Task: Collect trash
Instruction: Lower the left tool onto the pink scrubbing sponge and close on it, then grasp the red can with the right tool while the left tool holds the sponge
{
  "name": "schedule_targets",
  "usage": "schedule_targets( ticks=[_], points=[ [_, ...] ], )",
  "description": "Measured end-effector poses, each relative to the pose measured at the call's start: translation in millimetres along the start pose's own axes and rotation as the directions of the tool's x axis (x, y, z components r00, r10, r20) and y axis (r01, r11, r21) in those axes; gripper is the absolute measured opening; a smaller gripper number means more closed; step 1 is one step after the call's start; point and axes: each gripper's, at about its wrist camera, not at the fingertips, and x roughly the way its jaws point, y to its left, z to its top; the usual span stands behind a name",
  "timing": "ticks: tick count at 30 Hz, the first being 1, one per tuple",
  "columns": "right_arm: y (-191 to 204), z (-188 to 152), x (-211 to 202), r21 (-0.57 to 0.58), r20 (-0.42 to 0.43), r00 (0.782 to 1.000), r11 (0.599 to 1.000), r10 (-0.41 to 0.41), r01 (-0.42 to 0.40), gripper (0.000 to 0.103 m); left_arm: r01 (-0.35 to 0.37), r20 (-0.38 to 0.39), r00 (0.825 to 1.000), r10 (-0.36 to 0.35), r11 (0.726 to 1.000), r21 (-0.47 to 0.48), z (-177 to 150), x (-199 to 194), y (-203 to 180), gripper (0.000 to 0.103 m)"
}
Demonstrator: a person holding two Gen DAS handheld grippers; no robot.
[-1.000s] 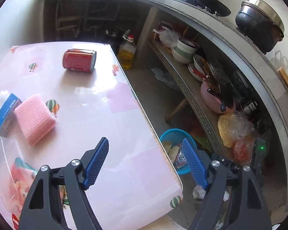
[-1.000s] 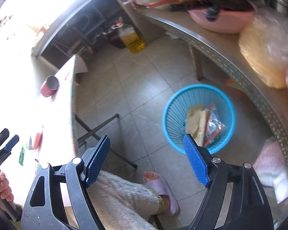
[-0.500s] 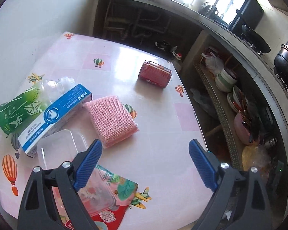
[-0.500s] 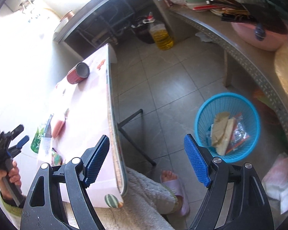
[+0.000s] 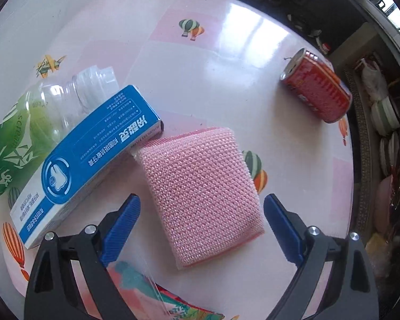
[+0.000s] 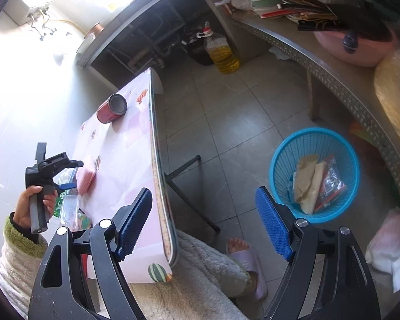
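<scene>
A: What does the left gripper (image 5: 201,225) show?

B: It points steeply down at a pink surface (image 5: 216,80) printed with balloons. Its blue jaws are spread wide and grasp nothing. A pink sponge (image 5: 200,189) lies flat between them, just beyond the tips, not touched by either one.

A: What else lies there?

B: Left of the sponge, a blue box (image 5: 85,165) lies slantwise, one corner touching the sponge. Behind the box, a clear bottle (image 5: 40,117) with a green label lies on its side. Far right, well apart, a red can (image 5: 317,90) lies on its side near the surface's edge. At the near edge, a clear tub (image 5: 141,290) sits over a colourful wrapper (image 5: 189,309).

A: And the right gripper (image 6: 204,225)?

B: It is also released, jaws apart and empty, tilted down over the tiled floor (image 6: 226,112) beside the surface. Right of it on the floor stands a blue basket (image 6: 285,149) holding pale scraps and a clear packet. A hand (image 6: 34,205) in a fleece sleeve holds the left gripper at far left. A slippered foot (image 6: 245,261) shows below.
</scene>
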Motion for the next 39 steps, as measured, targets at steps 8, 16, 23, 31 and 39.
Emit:
schedule_targets(
  ticks=[8, 16, 23, 31, 39],
  points=[
    [-11.0, 2.8, -0.9, 0.029, 0.006, 1.000, 1.000, -0.011, 0.011, 0.076, -0.036, -0.022, 0.999, 0.037, 0.997, 0.065, 3.0, 20.9, -19.9, 0.092],
    [-7.9, 3.1, 2.2, 0.018, -0.005, 1.000, 0.999, -0.027, 0.028, 0.076, -0.117, 0.039, 0.993, 0.110, 0.952, 0.282, -11.9, 25.2, -54.5, 0.092],
    [8.9, 15.1, 6.2, -0.055, -0.002, 0.999, 0.998, -0.035, 0.035, 0.076, -0.112, 0.043, 0.994, 0.104, 0.924, 0.365, -16.6, 25.0, -58.5, 0.092],
    [88.7, 76.5, 19.5, -0.268, 0.005, 0.992, 0.956, 0.122, -0.116, 0.076, -0.068, 0.023, 0.998, 0.065, 0.906, 0.418, -27.0, 23.0, -49.4, 0.091],
    [248.6, 163.1, 95.1, -0.640, -0.086, 0.981, 0.744, 0.177, -0.190, 0.092, 0.007, -0.020, 1.000, 0.001, 0.916, 0.402, -20.1, 23.0, -35.8, 0.091]
  ],
)
